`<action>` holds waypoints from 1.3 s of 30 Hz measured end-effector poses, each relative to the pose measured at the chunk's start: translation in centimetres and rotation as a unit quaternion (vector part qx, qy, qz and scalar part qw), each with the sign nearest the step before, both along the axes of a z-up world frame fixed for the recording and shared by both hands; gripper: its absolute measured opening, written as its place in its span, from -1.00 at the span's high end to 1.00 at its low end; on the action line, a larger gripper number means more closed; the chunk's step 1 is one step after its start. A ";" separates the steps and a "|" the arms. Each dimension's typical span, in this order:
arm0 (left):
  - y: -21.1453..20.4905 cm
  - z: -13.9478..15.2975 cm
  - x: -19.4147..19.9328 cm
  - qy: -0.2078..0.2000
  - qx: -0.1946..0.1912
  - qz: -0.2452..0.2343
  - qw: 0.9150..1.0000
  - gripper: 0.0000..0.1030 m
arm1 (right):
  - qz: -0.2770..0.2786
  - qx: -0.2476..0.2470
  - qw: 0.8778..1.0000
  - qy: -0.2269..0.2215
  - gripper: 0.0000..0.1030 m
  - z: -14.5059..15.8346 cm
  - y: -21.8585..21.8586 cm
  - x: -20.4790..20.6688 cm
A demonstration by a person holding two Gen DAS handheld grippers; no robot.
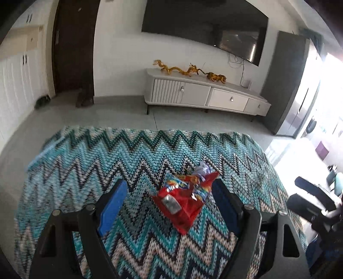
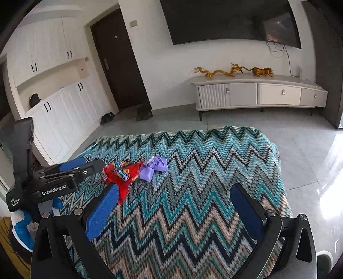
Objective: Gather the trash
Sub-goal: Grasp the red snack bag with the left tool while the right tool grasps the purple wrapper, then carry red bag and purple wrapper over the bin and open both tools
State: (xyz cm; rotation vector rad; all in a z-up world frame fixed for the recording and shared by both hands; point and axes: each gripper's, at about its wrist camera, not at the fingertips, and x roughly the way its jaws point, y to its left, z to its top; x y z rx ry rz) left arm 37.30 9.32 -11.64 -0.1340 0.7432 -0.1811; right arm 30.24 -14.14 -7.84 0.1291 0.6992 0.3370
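Left gripper [image 1: 169, 199] fingers open, straddling red wrapper [image 1: 184, 197] mid-bench [image 1: 85, 171]; lower, close on its bunched middle; right gripper [image 2: 173, 206] open, empty; purple wrapper [image 2: 153, 168] next.

Zigzag blanket [image 2: 193, 193] lies open around the red wrapper [image 1: 184, 199], purple wrapper [image 2: 153, 169] touching.

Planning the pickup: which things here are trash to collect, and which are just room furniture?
Job:
red wrapper
purple wrapper
left hand-held gripper, open

Lying about:
zigzag cloth
TV cabinet
gold dragons
TV
shoes
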 end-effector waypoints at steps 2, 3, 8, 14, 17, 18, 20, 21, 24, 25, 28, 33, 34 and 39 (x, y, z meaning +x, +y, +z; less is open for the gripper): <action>0.4 -0.8 1.1 0.012 -0.018 0.003 1.000 -0.56 | 0.000 0.001 1.000 0.001 -0.99 -0.3 0.5 0.8; 0.6 -1.2 1.5 0.018 -0.027 0.006 0.999 -0.56 | -0.001 0.001 1.000 0.002 -0.99 -0.6 0.8 1.3; 1.1 -3.4 2.2 0.044 -0.052 0.003 0.998 -0.54 | 0.000 0.013 1.000 0.015 -0.97 -1.5 1.8 3.5; 0.8 -4.6 1.6 0.054 -0.072 -0.026 0.996 0.20 | 0.009 0.056 0.997 0.050 -0.68 -2.6 2.8 7.1; 0.7 -4.4 1.1 0.055 -0.084 -0.040 0.994 0.55 | 0.018 0.085 0.993 0.080 -0.56 -3.5 3.5 8.9; 0.6 -4.5 0.9 0.057 -0.087 -0.045 0.994 0.64 | 0.018 0.091 0.992 0.089 -0.50 -3.8 3.7 9.4; 0.4 -4.6 0.1 0.055 -0.088 -0.051 0.993 0.68 | 0.018 0.103 0.988 0.112 -0.45 -4.7 4.1 10.5; 0.4 -4.6 -0.4 0.052 -0.088 -0.052 0.993 0.68 | 0.018 0.106 0.987 0.119 -0.43 -5.0 4.3 10.8; 0.5 -4.5 -1.5 0.050 -0.089 -0.054 0.993 0.71 | 0.021 0.117 0.983 0.142 -0.36 -6.1 5.2 11.6; 0.6 -4.5 -1.8 0.050 -0.090 -0.054 0.993 0.72 | 0.023 0.122 0.981 0.148 -0.31 -6.4 5.4 11.8; 1.1 -4.5 -2.9 0.051 -0.096 -0.052 0.993 0.72 | 0.024 0.133 0.977 0.165 -0.15 -7.6 5.7 12.6; 1.7 -4.3 -5.2 0.051 -0.096 -0.049 0.993 0.73 | 0.019 0.150 0.973 0.174 0.26 -8.8 5.7 12.8; 1.7 -4.2 -5.8 0.051 -0.093 -0.048 0.993 0.73 | 0.021 0.156 0.972 0.175 0.41 -8.8 5.5 12.6; 2.0 -3.4 -10.0 0.044 -0.081 -0.046 0.995 0.77 | 0.022 0.174 0.972 0.158 0.41 -7.9 3.5 9.8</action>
